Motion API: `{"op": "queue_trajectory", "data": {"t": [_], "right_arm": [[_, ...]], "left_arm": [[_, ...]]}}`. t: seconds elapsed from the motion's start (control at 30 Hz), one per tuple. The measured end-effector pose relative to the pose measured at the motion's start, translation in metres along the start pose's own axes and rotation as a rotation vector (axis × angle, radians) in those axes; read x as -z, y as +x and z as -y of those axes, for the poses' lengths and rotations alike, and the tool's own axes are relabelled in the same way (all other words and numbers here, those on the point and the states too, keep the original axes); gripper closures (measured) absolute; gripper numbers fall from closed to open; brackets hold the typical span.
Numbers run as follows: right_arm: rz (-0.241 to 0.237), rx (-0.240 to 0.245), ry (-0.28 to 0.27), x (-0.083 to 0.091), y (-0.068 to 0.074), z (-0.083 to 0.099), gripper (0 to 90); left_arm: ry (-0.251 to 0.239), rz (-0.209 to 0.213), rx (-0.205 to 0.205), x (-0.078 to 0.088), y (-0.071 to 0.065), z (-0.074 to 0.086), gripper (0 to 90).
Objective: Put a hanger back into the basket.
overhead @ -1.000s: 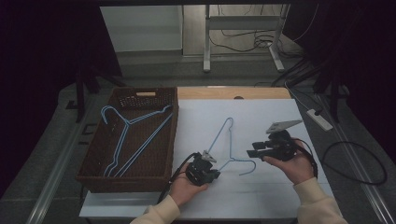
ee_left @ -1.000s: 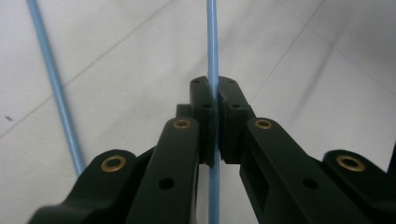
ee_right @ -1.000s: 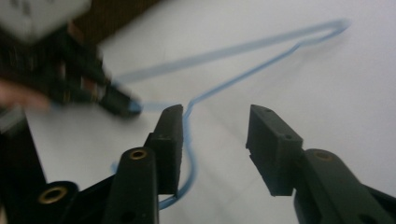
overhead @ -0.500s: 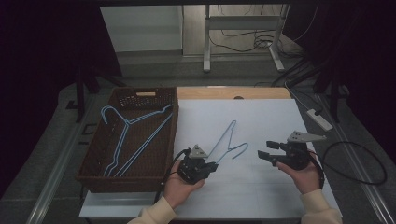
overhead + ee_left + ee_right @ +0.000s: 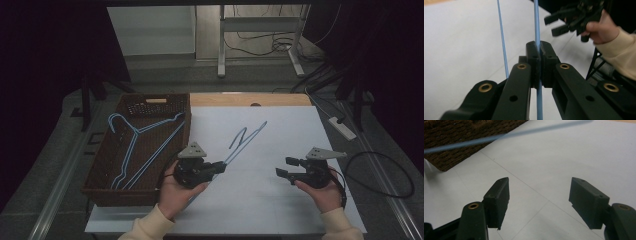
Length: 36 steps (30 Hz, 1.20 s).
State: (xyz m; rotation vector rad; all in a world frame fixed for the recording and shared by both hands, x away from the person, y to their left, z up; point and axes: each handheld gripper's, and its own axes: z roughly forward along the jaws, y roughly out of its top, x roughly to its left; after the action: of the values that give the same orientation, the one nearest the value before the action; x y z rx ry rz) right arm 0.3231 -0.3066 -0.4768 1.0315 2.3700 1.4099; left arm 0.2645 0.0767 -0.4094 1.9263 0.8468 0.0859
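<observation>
The left tool (image 5: 220, 166) clamps a blue hanger (image 5: 246, 138), angling it up over the counter (image 5: 280, 200). The right tool (image 5: 286, 167) is held level, jaws wide, gripping nothing.

- Dim room, dark walls at left and right
- Grey floor (image 5: 165, 75) behind the white-covered worktop (image 5: 295, 135), wooden edge (image 5: 250, 99) at its far side
- Metal table legs (image 5: 220, 45) beyond, loose cables (image 5: 260, 42) on the floor
- White power strip (image 5: 342, 127) at right, black cable loop (image 5: 385, 175)
</observation>
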Motion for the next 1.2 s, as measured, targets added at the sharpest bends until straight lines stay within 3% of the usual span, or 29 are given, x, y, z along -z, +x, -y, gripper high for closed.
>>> {"op": "queue_trajectory", "data": {"t": [0.2, 0.27, 0.3, 0.47, 0.73, 0.77, 0.83, 1.0, 1.2], "right_arm": [[-0.004, 0.032, 0.008, -0.003, 0.003, 0.001, 33.7], [-0.005, 0.034, 0.011, -0.003, 0.004, 0.002, 33.0], [-0.005, 0.034, 0.01, -0.004, 0.004, 0.002, 32.9], [0.0, 0.025, 0.006, -0.005, 0.003, 0.004, 31.5], [0.006, 0.027, 0.013, -0.006, 0.003, 0.005, 31.0], [0.006, 0.027, 0.013, -0.006, 0.003, 0.005, 31.0], [0.005, 0.029, 0.015, -0.007, 0.003, 0.005, 31.0], [0.009, 0.031, 0.025, -0.008, 0.004, 0.005, 31.0], [0.011, 0.034, 0.029, -0.008, 0.004, 0.005, 31.0]], "left_arm": [[-0.062, -0.014, -0.002, 0.036, 0.017, -0.011, 86.5], [-0.07, -0.016, -0.003, 0.04, 0.02, -0.012, 86.5], [-0.082, -0.035, -0.003, 0.053, 0.028, -0.014, 86.5], [-0.11, -0.07, 0.009, 0.077, 0.047, -0.016, 86.5], [-0.176, -0.123, 0.063, 0.122, 0.087, -0.009, 86.6], [-0.176, -0.123, 0.063, 0.122, 0.087, -0.009, 86.5], [-0.178, -0.145, 0.093, 0.134, 0.103, -0.003, 86.5], [-0.147, -0.18, 0.118, 0.141, 0.125, 0.005, 86.5], [-0.116, -0.192, 0.129, 0.144, 0.137, 0.015, 86.5]]}}
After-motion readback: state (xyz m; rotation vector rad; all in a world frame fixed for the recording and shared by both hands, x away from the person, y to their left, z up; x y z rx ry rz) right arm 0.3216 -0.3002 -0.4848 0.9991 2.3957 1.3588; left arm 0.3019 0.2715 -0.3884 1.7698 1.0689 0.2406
